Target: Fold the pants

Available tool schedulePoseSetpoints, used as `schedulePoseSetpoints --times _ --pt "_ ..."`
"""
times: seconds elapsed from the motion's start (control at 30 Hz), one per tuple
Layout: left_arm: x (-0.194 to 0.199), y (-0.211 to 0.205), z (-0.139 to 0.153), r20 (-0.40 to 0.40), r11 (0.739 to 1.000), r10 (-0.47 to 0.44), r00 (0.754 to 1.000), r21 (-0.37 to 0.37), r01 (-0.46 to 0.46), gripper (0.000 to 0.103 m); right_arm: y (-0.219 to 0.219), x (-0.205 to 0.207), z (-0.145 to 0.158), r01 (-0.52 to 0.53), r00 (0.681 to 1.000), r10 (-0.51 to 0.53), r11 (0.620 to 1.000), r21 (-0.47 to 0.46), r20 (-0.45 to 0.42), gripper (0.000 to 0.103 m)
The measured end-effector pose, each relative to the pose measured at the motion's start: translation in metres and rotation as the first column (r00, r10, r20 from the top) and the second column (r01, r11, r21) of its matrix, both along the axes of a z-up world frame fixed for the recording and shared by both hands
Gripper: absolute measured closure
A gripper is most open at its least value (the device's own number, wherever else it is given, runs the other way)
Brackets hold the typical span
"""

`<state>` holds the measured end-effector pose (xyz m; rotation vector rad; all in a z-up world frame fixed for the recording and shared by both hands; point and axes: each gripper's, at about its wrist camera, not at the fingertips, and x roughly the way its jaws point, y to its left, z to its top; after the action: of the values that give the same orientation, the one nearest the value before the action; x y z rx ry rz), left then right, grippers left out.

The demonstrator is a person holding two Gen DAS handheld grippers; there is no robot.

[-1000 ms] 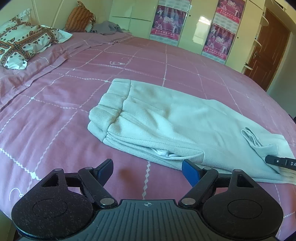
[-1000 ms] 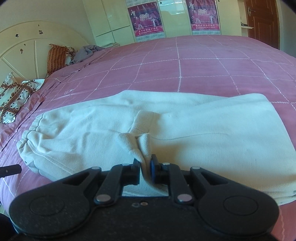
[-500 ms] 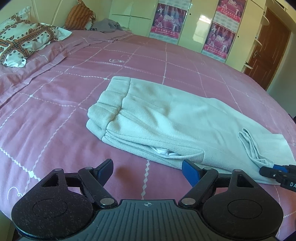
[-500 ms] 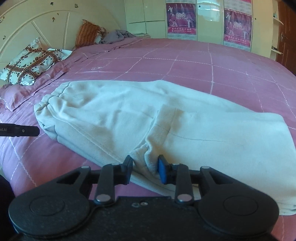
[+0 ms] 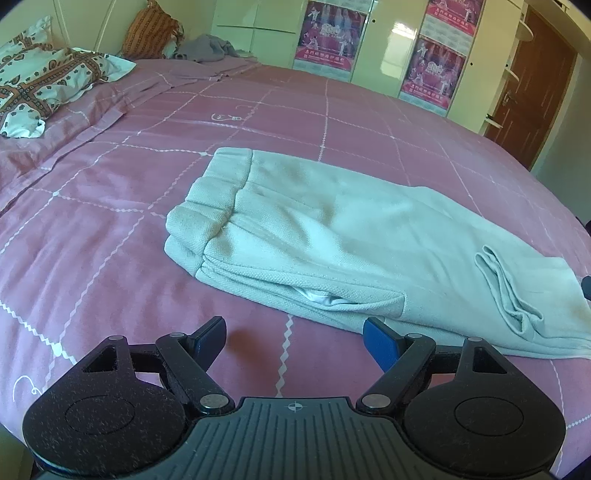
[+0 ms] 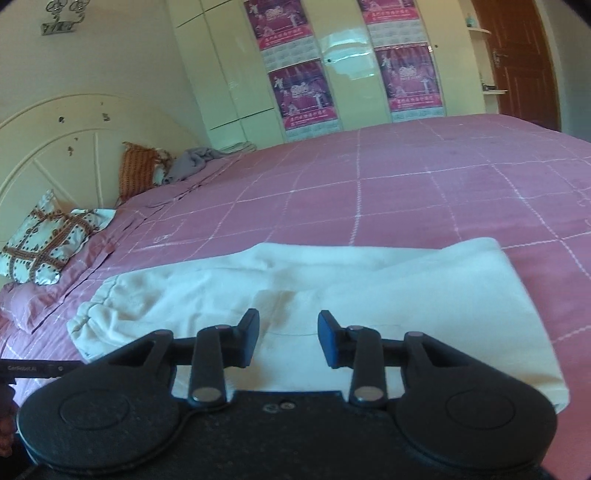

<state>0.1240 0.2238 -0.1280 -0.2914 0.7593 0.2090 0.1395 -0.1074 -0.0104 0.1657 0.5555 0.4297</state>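
Note:
Pale cream pants (image 5: 332,236) lie folded lengthwise on the pink bedspread (image 5: 110,229), waistband to the left, legs running right. A small ridge of bunched cloth (image 5: 506,288) stands near the right end. My left gripper (image 5: 293,334) is open and empty, hovering just in front of the pants' near edge. In the right wrist view the pants (image 6: 369,288) lie across the bed. My right gripper (image 6: 288,332) is open and empty, raised above the pants.
A patterned pillow (image 5: 40,85), an orange cushion (image 5: 147,35) and a grey garment (image 5: 208,48) lie at the head of the bed. Wardrobe doors with posters (image 5: 328,33) and a brown door (image 5: 532,85) stand beyond the bed.
My right gripper let go of the pinched cloth, opened wide and lifted up and away from the pants. The left gripper stayed open and shifted slightly.

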Motion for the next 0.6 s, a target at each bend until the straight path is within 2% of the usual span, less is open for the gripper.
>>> schedulePoseSetpoints --times 0.1,0.17,0.2,0.27,0.33,0.4,0.53,0.6 --pt "0.002 -0.001 -0.001 -0.004 1.000 -0.001 1.000 0.000 0.001 0.022 -0.033 0.007 -0.007 0.125 0.992 -0.126 0.991 -0.047 -0.013 0.068" --pt "0.006 -0.002 -0.003 -0.013 1.000 -0.002 1.000 0.003 0.002 0.022 -0.050 0.025 -0.031 0.198 0.968 -0.222 0.962 -0.187 -0.120 0.070" --pt "0.007 -0.003 -0.003 -0.018 1.000 -0.003 1.000 0.005 0.003 0.022 -0.057 0.033 -0.044 0.171 0.958 -0.213 0.962 -0.215 -0.192 0.072" --pt "0.008 -0.002 -0.004 -0.023 1.000 0.000 1.000 -0.001 0.000 0.022 -0.073 0.027 -0.038 0.191 0.962 -0.212 0.973 -0.131 -0.171 0.071" --pt "0.008 0.002 -0.005 -0.024 1.000 0.011 1.000 -0.020 -0.011 0.022 -0.086 0.012 -0.025 0.231 0.970 -0.235 0.971 -0.069 -0.063 0.066" --pt "0.009 0.006 -0.006 -0.025 0.999 0.024 0.999 -0.040 -0.025 0.022 -0.082 0.000 -0.017 0.182 0.983 -0.179 0.980 -0.078 0.044 0.066" --pt "0.012 0.006 -0.009 -0.042 0.998 0.041 0.998 -0.042 -0.042 0.022 -0.035 0.001 -0.018 -0.001 0.999 0.002 1.000 -0.020 0.037 0.067" --pt "0.010 0.005 -0.009 -0.042 0.999 0.037 0.998 -0.034 -0.038 0.022 0.003 0.000 -0.023 -0.075 0.996 0.077 0.997 -0.035 0.041 0.068"
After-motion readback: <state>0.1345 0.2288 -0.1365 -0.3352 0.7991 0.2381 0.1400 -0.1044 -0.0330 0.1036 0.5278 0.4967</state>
